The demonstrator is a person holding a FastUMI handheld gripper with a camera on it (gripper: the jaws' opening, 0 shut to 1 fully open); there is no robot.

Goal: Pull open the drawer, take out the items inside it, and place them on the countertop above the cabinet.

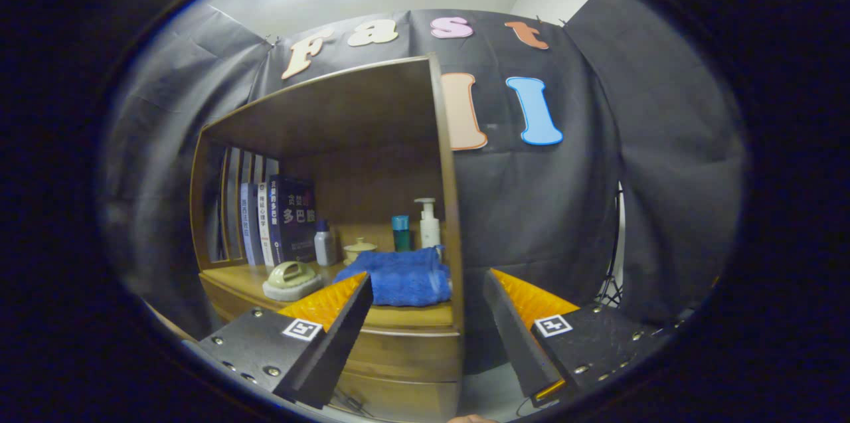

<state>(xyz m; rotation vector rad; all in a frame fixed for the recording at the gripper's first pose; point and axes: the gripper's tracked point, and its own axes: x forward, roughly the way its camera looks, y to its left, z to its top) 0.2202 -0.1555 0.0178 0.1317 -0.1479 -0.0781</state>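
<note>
My gripper [425, 300] hung w/ fingers spread wide, nothing btwn them, facing the wooden cabinet [398, 343]. Folded blue cloth towel [402, 277] lay on the cabinet's wooden countertop [242, 280], just beyond my fingers. Beside the towel: pale green scrub brush on a grey pad [292, 279]. Behind the towel: white pump bottle [429, 224], teal cup [400, 232], cream lidded jar [358, 249], grey bottle [325, 244]. Dark upright books [279, 220] stood farther along from the towel. Drawer front [405, 350] sat below the towel; couldn't tell if shut.

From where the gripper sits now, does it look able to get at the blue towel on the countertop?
Probably yes. The gripper is open and holds nothing, and the blue towel lies on the countertop just beyond the fingers, with nothing between. The cabinet's right side panel runs close beside it, so the right finger may catch it.
</note>
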